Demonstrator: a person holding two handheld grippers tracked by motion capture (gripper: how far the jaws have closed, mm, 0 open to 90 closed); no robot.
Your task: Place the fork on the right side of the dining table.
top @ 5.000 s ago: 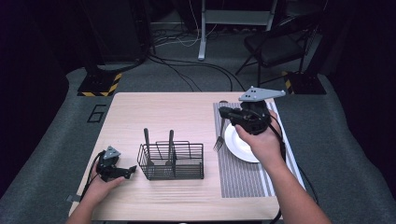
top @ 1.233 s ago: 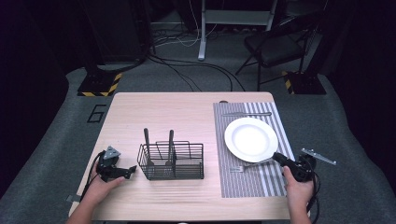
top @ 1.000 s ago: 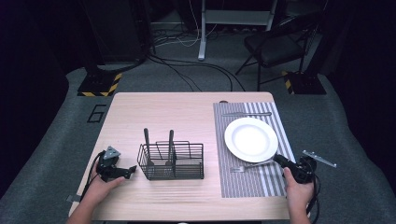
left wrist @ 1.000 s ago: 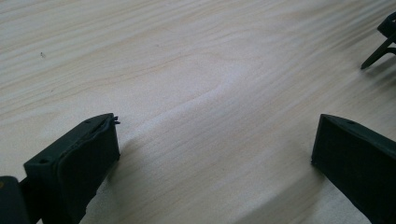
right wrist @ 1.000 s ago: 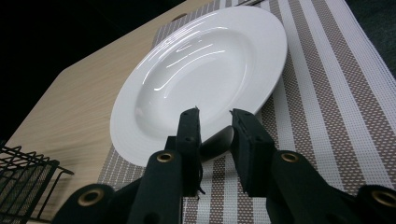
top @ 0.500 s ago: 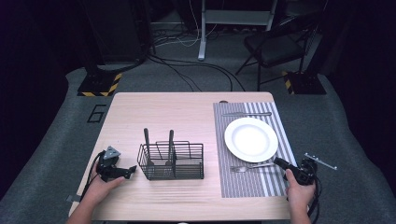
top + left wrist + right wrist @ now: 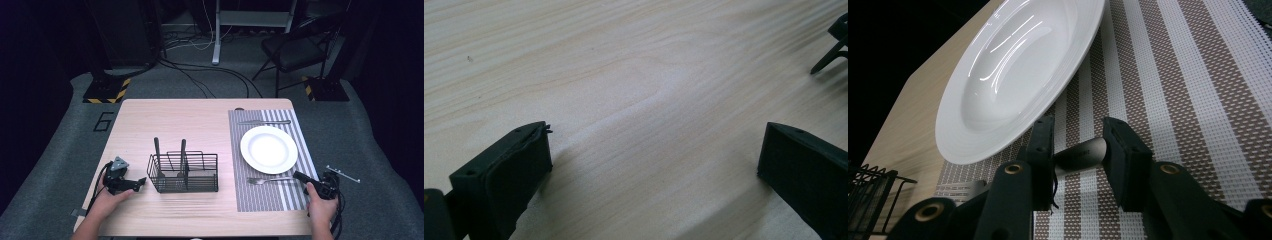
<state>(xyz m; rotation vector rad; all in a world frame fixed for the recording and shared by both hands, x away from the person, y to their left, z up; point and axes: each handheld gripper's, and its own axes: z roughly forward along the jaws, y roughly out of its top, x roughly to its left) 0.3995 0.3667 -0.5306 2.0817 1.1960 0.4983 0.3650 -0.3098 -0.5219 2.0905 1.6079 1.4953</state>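
Observation:
A metal fork (image 7: 270, 179) lies flat on the striped placemat (image 7: 260, 197), in front of the white plate (image 7: 269, 149). My right gripper (image 7: 297, 176) sits low at the mat's right edge, open only a little. In the right gripper view the end of the fork's handle (image 7: 1080, 152) lies between the tips of the right gripper (image 7: 1079, 135), with the plate (image 7: 1013, 75) just beyond. My left gripper (image 7: 140, 185) rests on the bare wood to the left of the black wire basket (image 7: 183, 172). The left gripper (image 7: 654, 165) stands wide open with nothing in it.
Two dark-handled utensils (image 7: 156, 150) stand upright in the basket. A knife (image 7: 264, 122) lies across the mat's far end. The wooden table (image 7: 190, 120) is bare at the back. A chair (image 7: 295, 47) and cables lie on the floor beyond.
Five seconds ago my right gripper was over the plate. Over the last second it has drawn back slightly to the right, while the fork stays on the mat. The left gripper has not moved.

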